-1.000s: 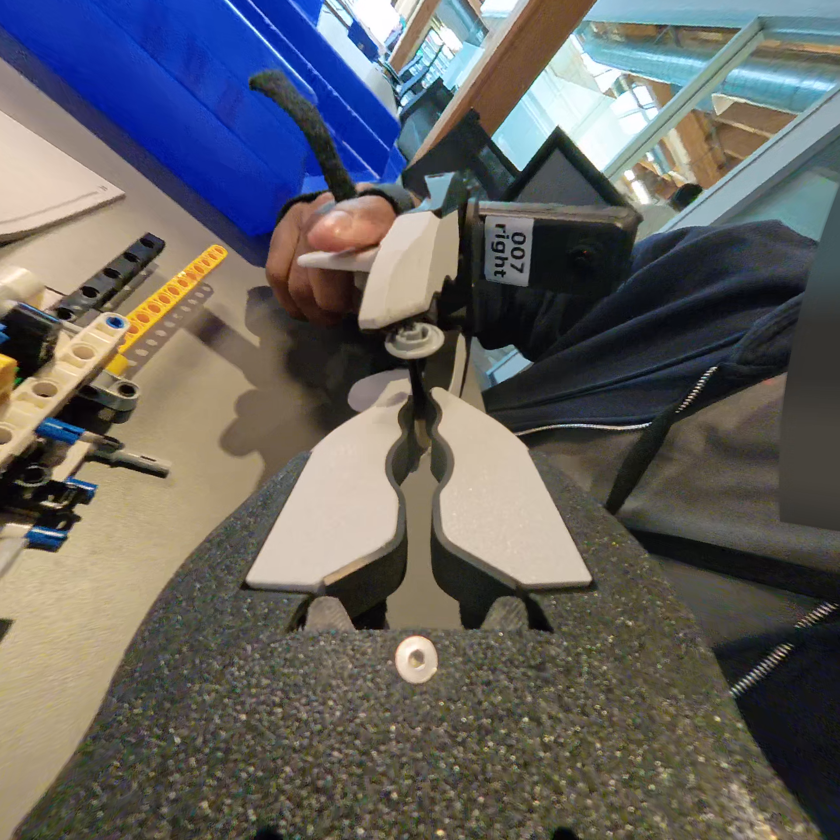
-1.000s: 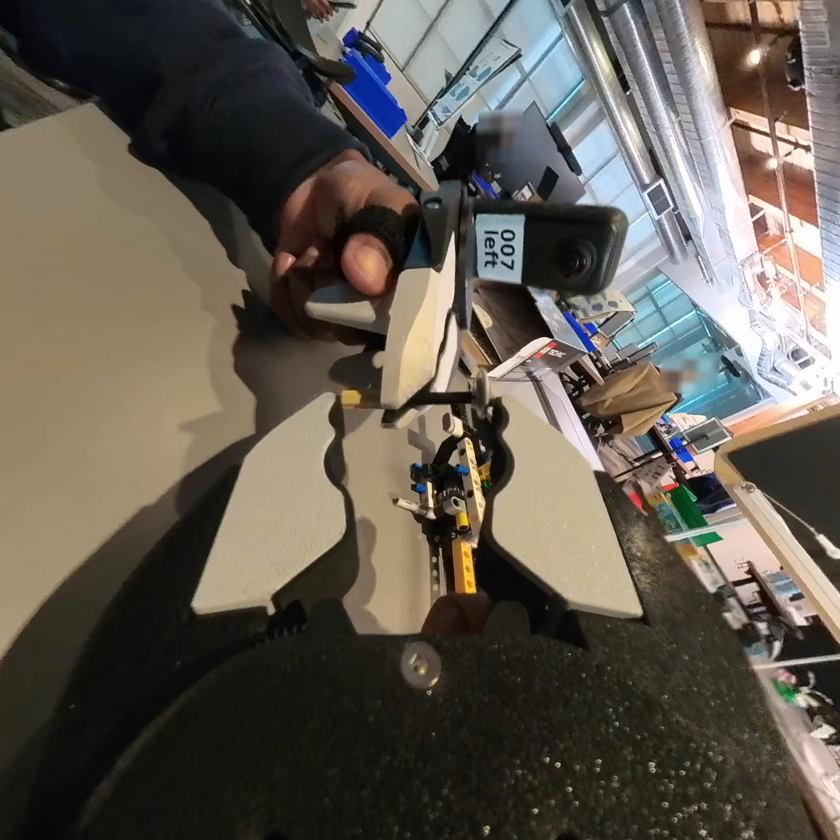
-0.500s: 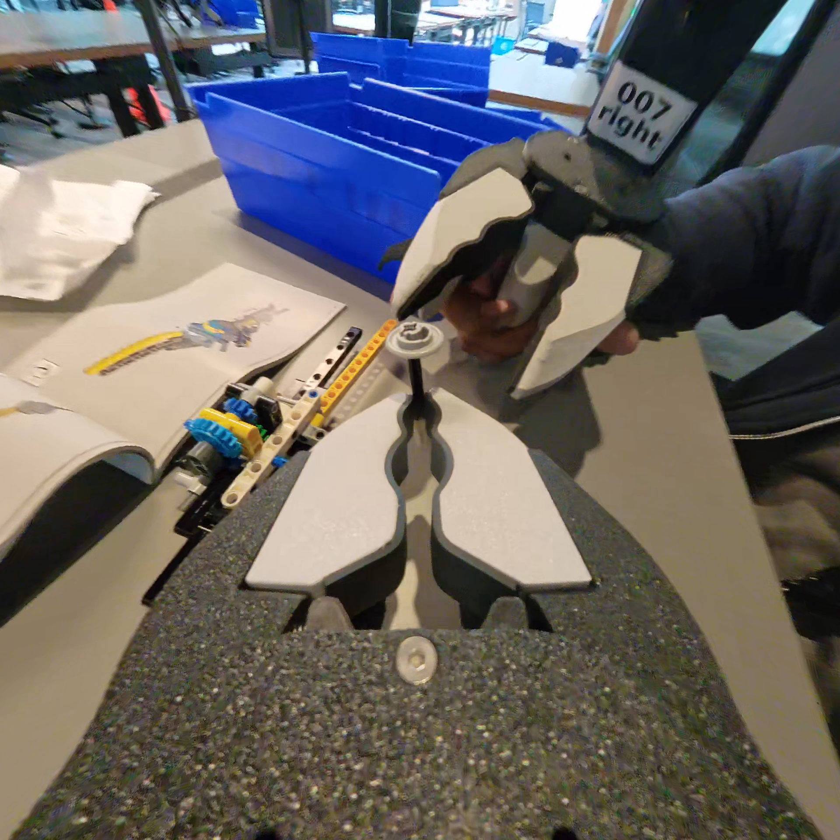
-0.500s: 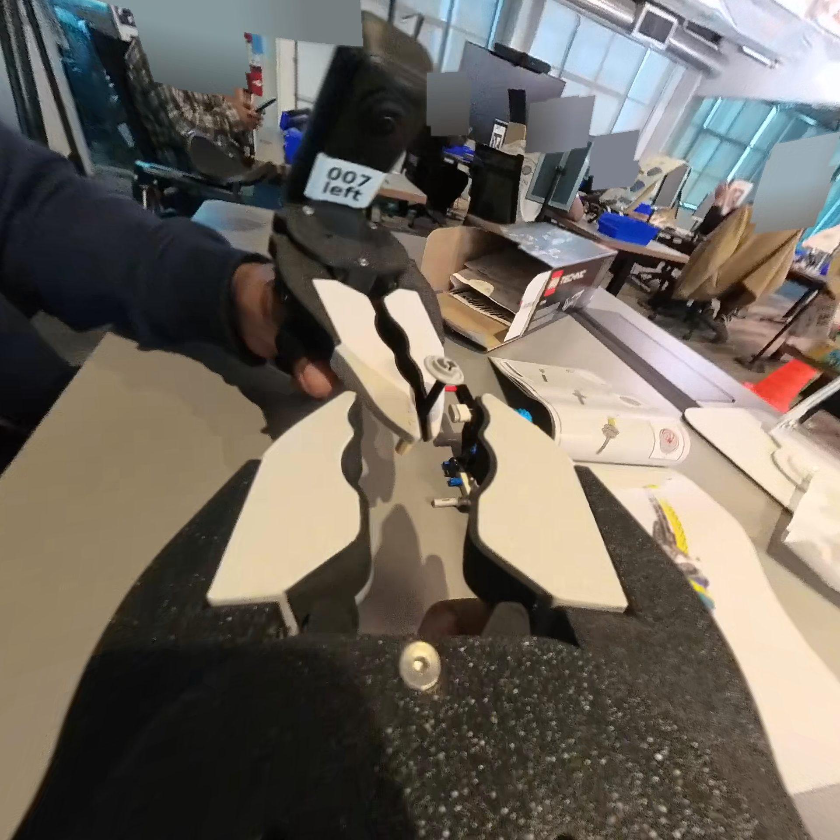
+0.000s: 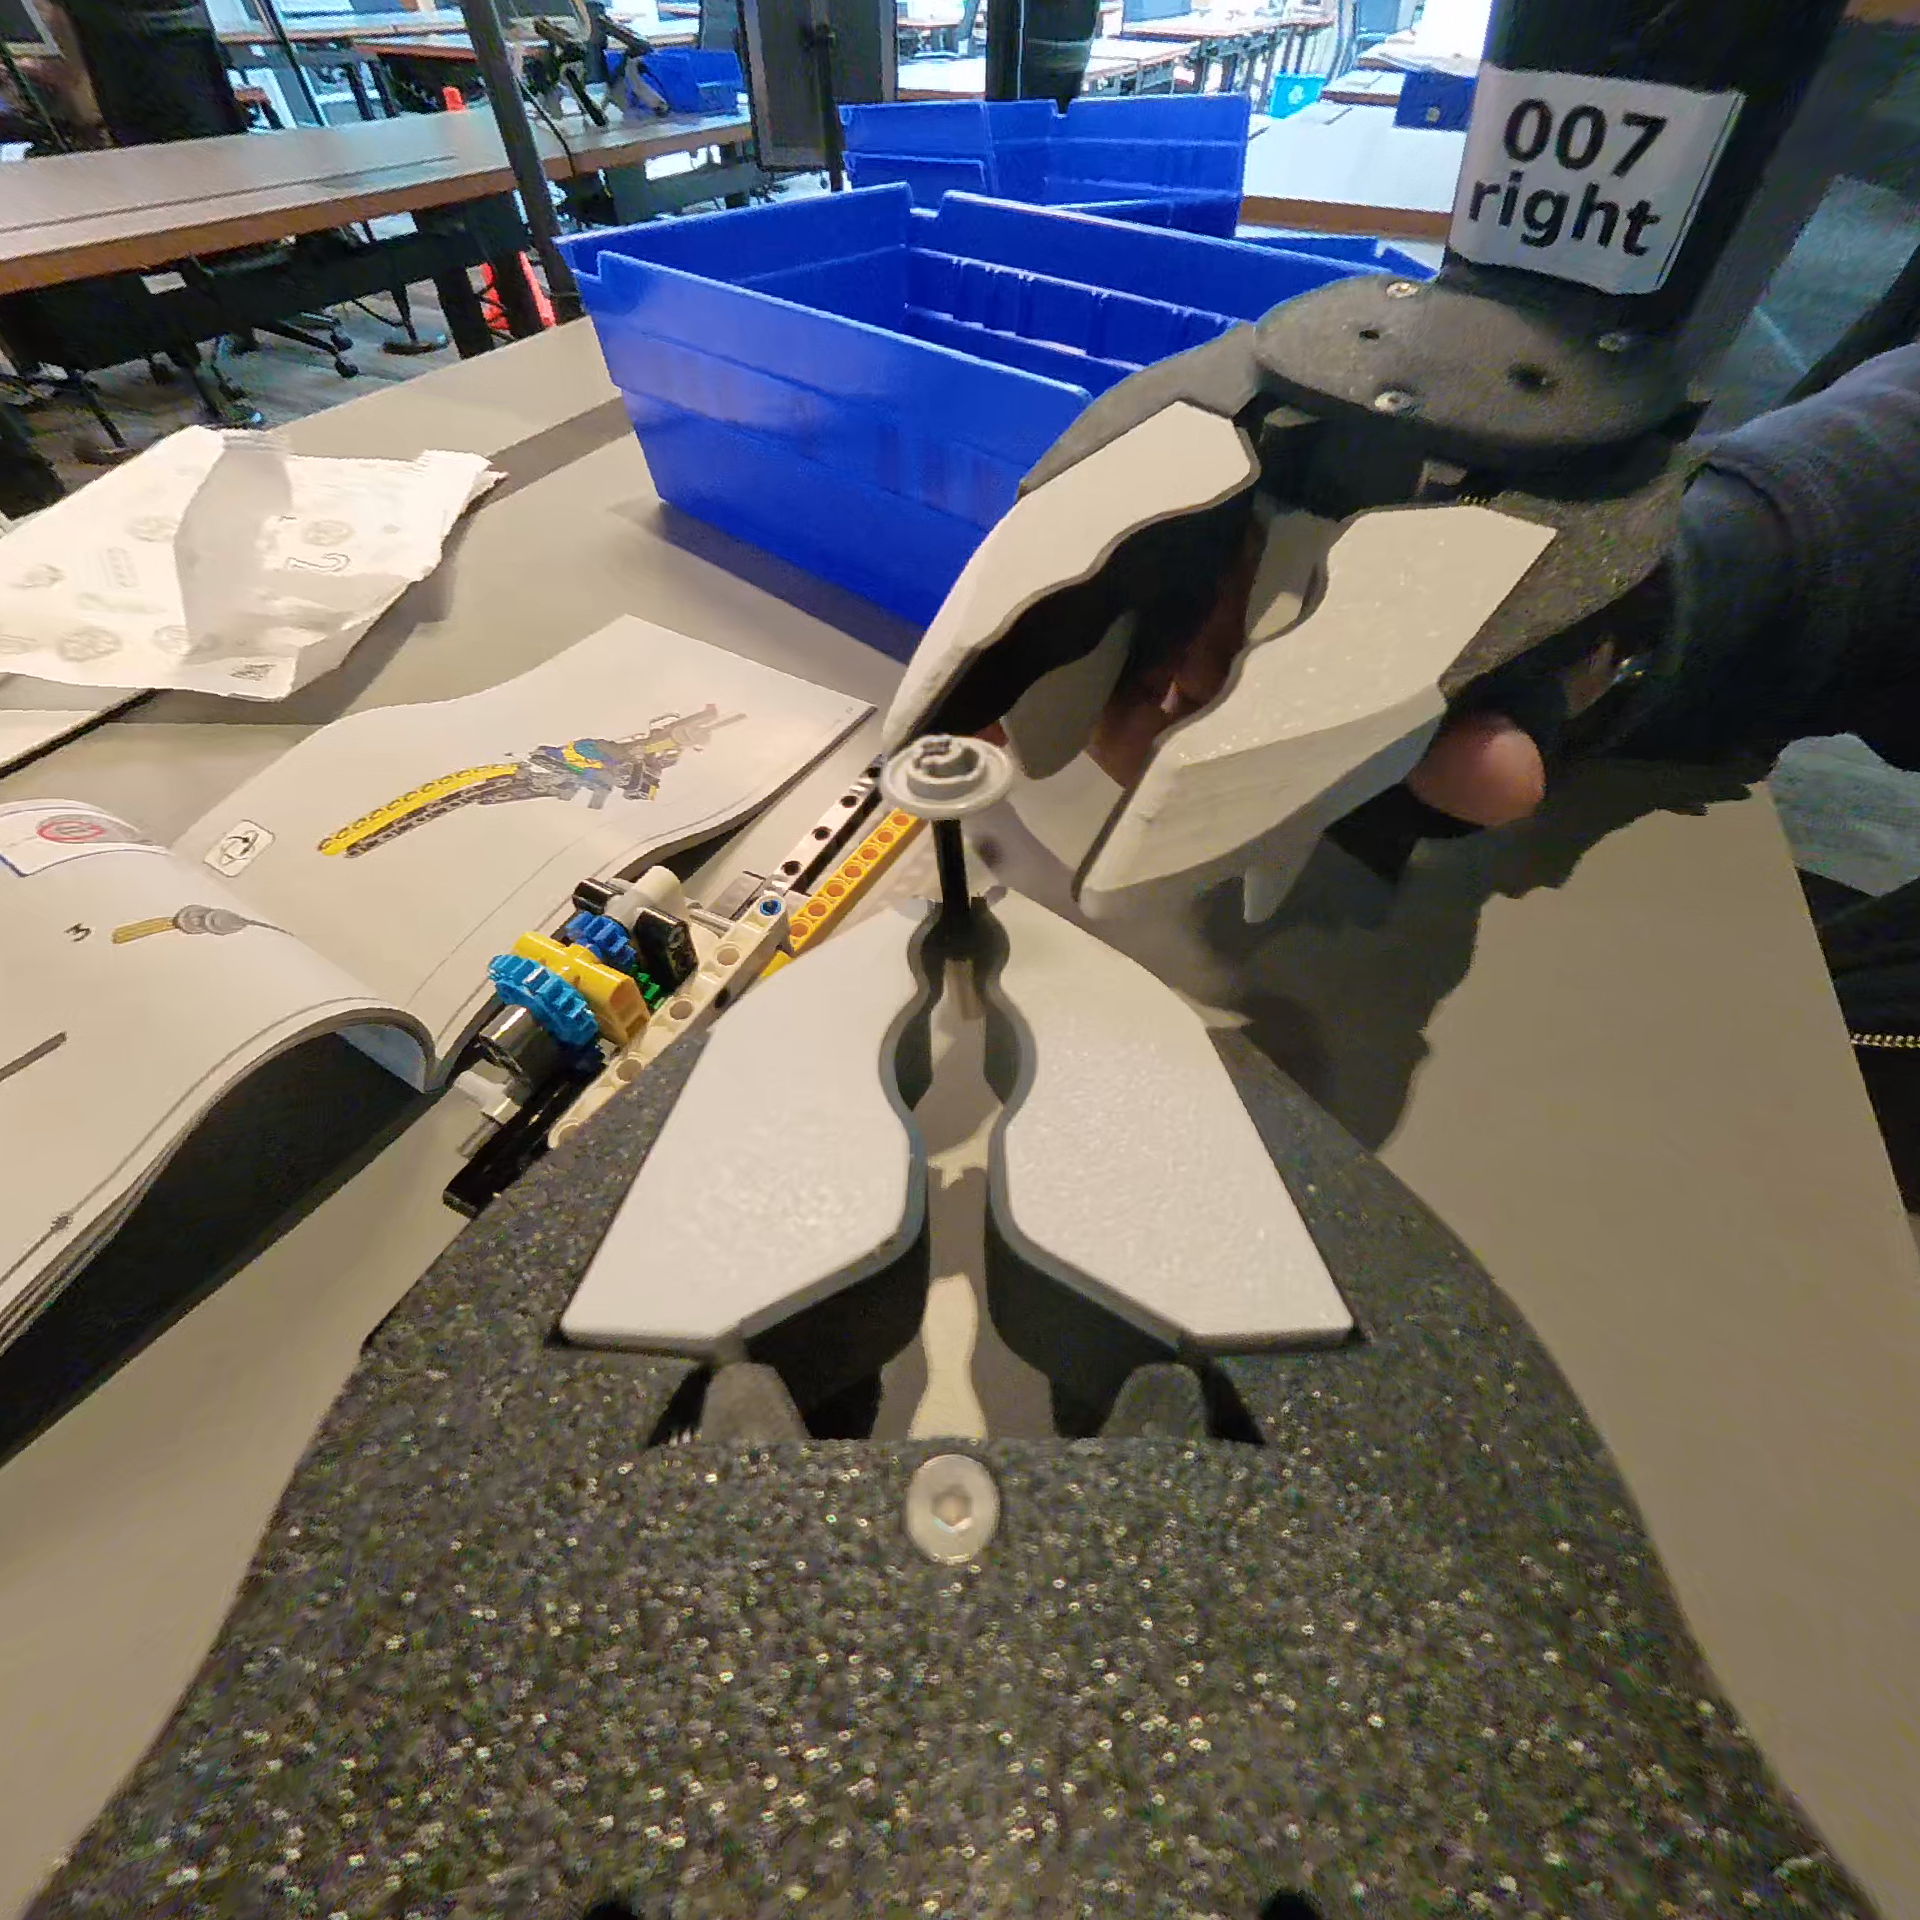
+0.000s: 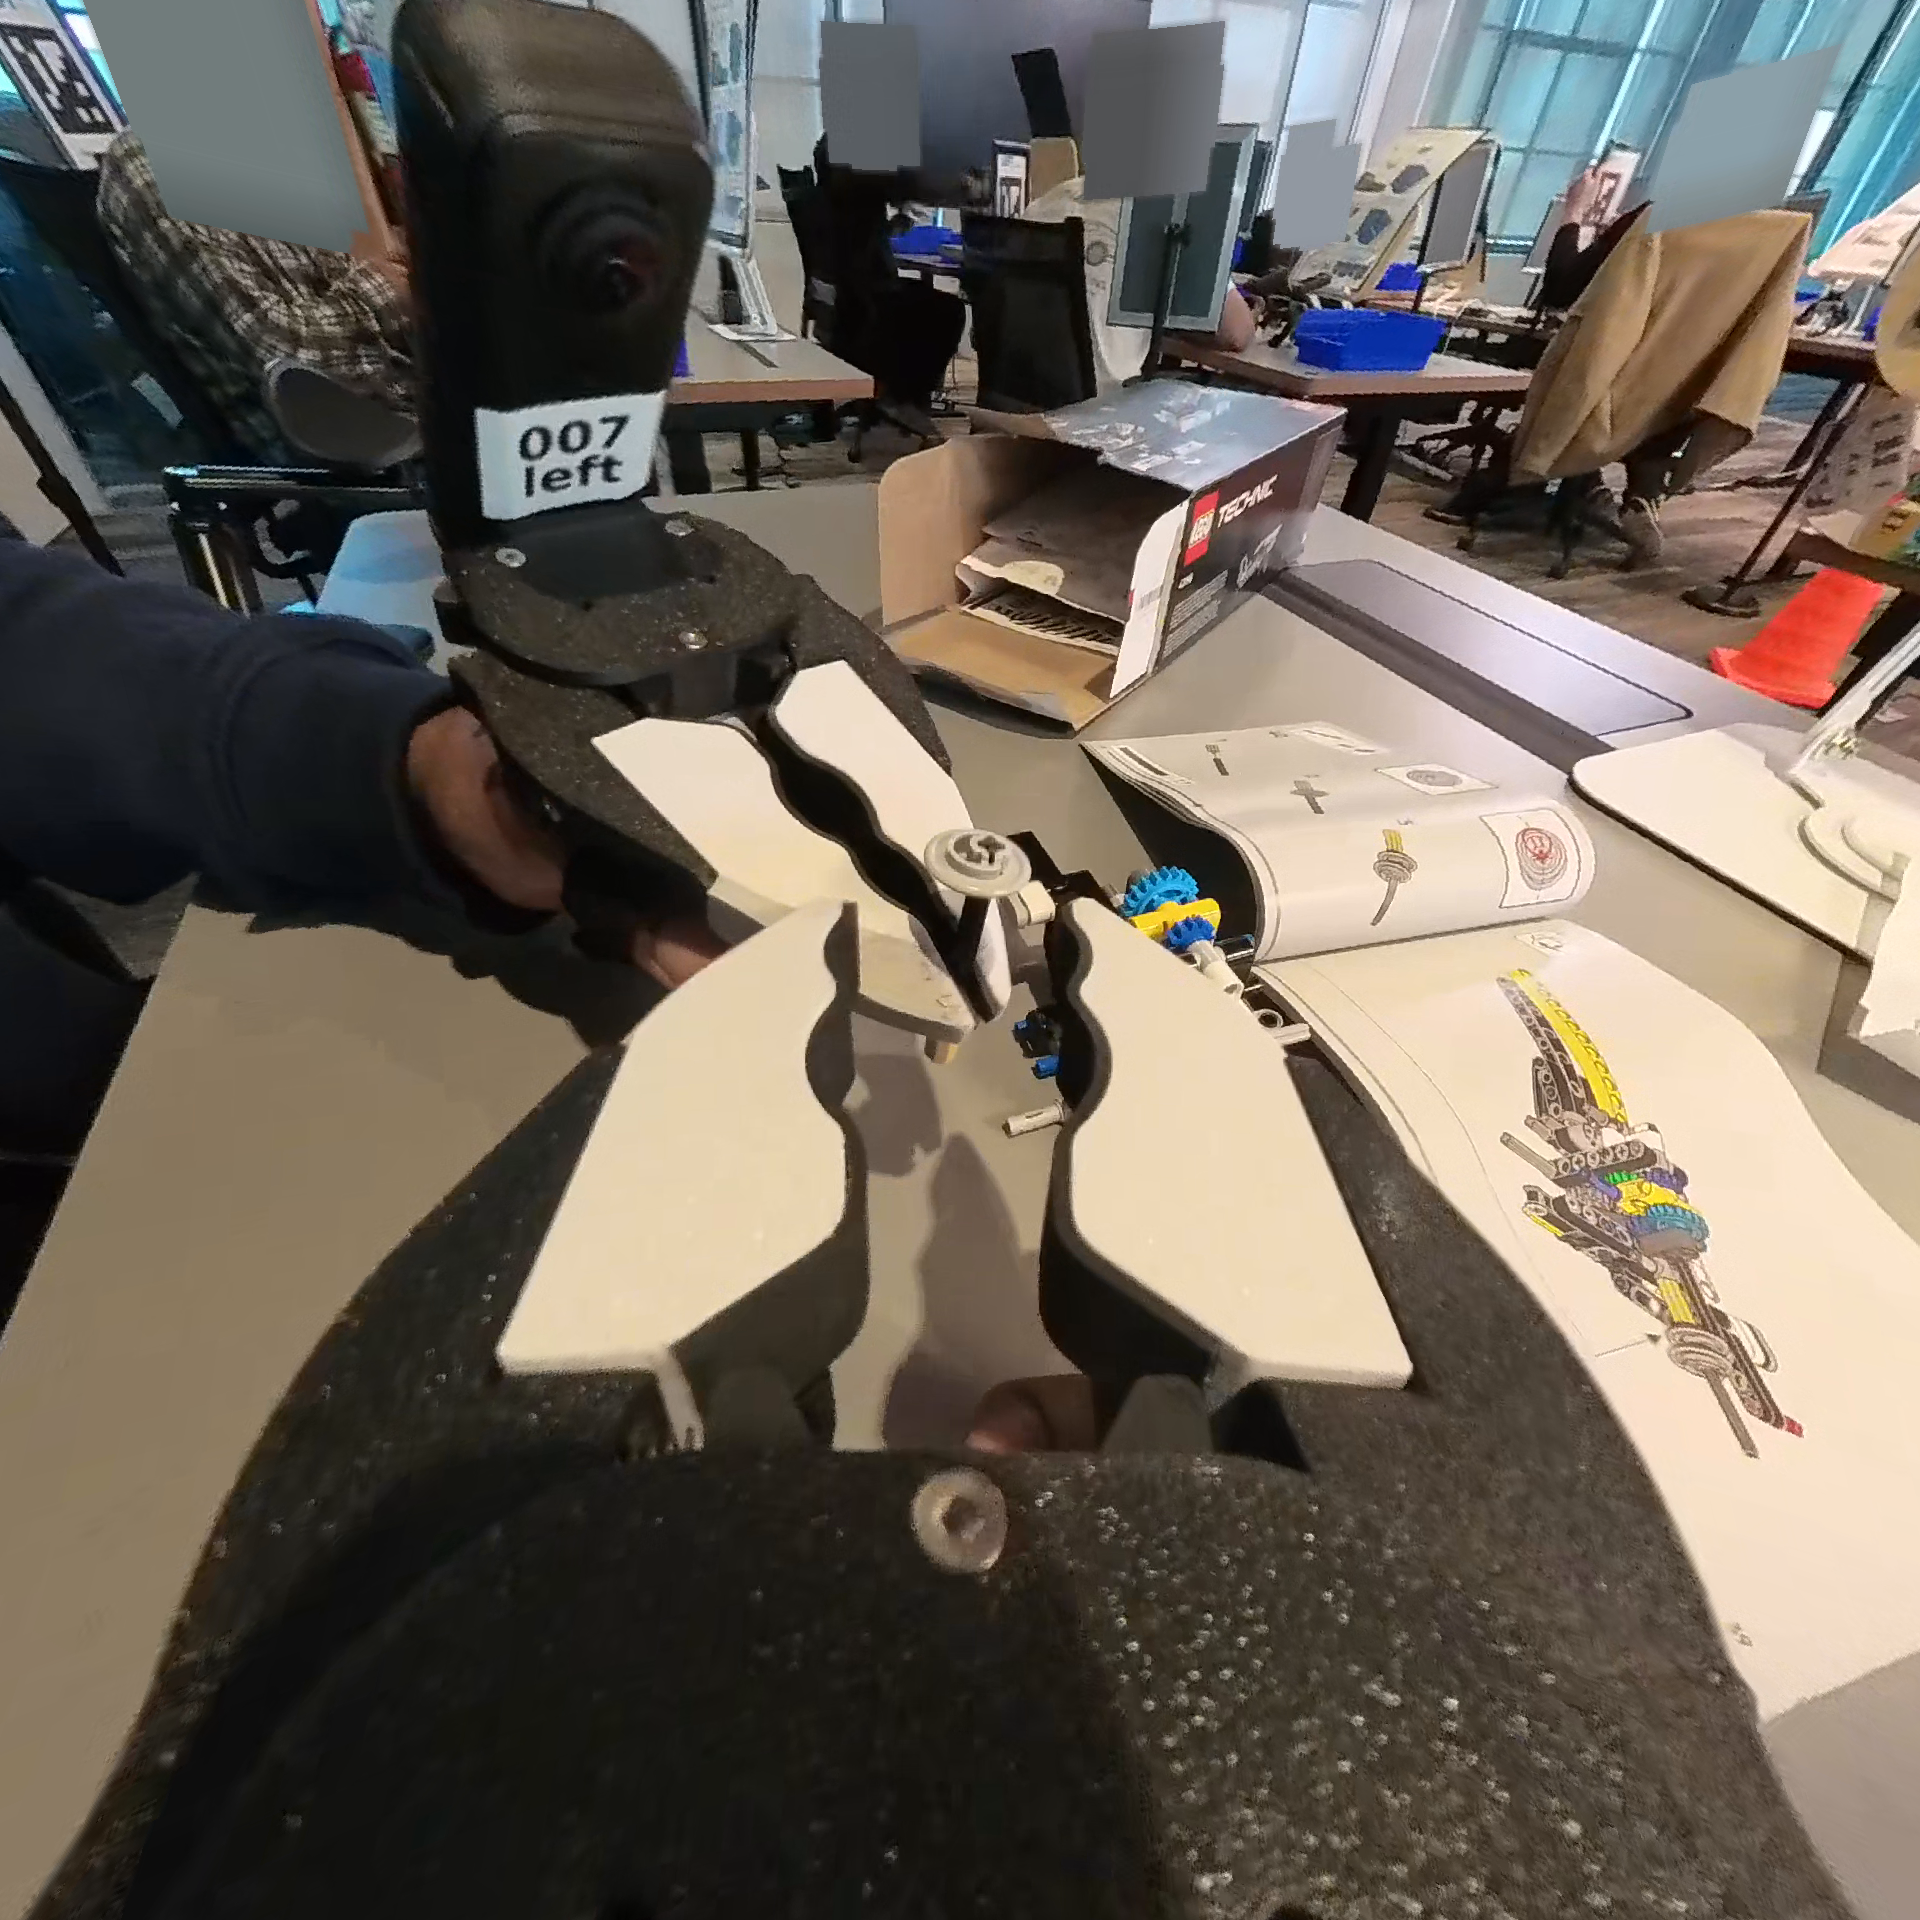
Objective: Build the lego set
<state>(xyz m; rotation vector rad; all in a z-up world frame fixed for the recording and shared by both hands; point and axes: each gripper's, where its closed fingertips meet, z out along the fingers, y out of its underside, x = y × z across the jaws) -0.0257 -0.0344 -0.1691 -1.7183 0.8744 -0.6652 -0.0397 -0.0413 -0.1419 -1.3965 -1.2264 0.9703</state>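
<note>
In the left wrist view, the left tool (image 5: pixel 954 935) was clamped on a black axle (image 5: pixel 951 862) topped by a grey pulley wheel (image 5: pixel 943 777), with the right tool (image 5: pixel 992 805) gaping just behind. The lego assembly (image 5: pixel 613 987) lay on the bench (image 5: pixel 1558 1195) beside the instruction booklet (image 5: pixel 364 883).

In the right wrist view, the right tool (image 6: pixel 951 925) stood wide and empty around the left tool (image 6: pixel 961 997) and its axle (image 6: pixel 971 920).

Two cameras, one behind each of my tongs, close above the bench (image 5: pixel 1621 1143), facing each other; both share the open booklet (image 5: pixel 436 831) (image 6: pixel 1351 862).
</note>
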